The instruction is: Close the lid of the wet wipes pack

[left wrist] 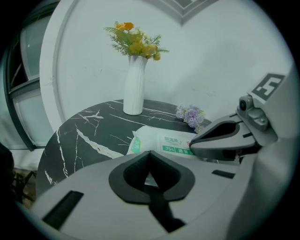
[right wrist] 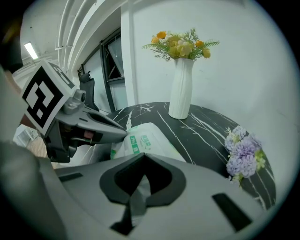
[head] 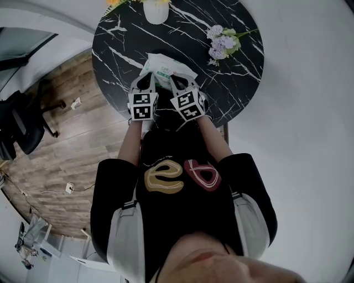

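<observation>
A white wet wipes pack (head: 166, 67) with green print lies on the round black marble table (head: 232, 83), toward its near side. The pack's lid cannot be made out in any view. My left gripper (head: 149, 77) and right gripper (head: 173, 78) sit side by side at the pack's near end, both with jaws together and nothing between them. In the left gripper view the pack (left wrist: 161, 140) lies just past my left gripper (left wrist: 150, 157), and the right gripper's finger (left wrist: 220, 140) hangs over its right part. In the right gripper view the pack (right wrist: 143, 138) lies ahead of my right gripper (right wrist: 143, 159).
A white vase with yellow flowers (head: 156, 11) stands at the table's far edge. A purple flower bunch (head: 221, 43) lies at the right. The person stands against the table's near edge. An office chair (head: 22, 121) stands on the wooden floor to the left.
</observation>
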Available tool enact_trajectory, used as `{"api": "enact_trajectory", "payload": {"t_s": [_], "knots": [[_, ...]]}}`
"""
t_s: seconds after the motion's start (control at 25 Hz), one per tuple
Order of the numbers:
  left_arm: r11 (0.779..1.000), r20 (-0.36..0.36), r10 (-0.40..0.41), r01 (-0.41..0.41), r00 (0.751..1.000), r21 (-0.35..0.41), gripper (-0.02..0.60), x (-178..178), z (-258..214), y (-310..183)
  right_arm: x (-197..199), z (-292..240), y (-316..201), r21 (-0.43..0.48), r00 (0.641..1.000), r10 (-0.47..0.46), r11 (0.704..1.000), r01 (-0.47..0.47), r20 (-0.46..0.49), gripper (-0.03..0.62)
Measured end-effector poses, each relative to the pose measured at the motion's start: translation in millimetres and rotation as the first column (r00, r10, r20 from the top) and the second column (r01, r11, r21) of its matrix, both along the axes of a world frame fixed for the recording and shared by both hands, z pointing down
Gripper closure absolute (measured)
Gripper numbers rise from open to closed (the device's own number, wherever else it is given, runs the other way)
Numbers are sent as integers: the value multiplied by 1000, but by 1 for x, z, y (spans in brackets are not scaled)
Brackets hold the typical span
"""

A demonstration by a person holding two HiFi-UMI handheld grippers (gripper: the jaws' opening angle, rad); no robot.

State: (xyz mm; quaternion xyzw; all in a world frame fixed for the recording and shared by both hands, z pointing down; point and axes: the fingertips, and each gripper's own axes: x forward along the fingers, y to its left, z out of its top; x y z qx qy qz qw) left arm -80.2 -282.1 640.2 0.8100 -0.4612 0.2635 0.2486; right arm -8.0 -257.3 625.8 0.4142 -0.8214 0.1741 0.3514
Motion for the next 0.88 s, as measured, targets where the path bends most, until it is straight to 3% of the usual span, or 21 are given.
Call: {"api": "enact_trajectory", "payload": {"t_s": [0.28, 0.4, 0.52, 0.88], "knots": [[1000, -1, 5, -5, 1000, -11, 565, 0, 1, 1, -3, 3, 1, -2, 996, -49, 999, 49, -81, 583], [999, -36, 16, -15, 999, 34, 565, 5, -17, 0, -4, 4, 1, -6, 993, -59, 998, 59, -101, 583], [995, -62, 83, -79, 995, 56, 565, 22, -30, 1, -4, 3, 0, -9, 994, -54, 999, 53, -95, 583], [966, -14, 254, -255, 967, -49, 565, 50, -15, 19, -3, 4, 0, -20, 994, -51, 999, 49, -98, 583]]}}
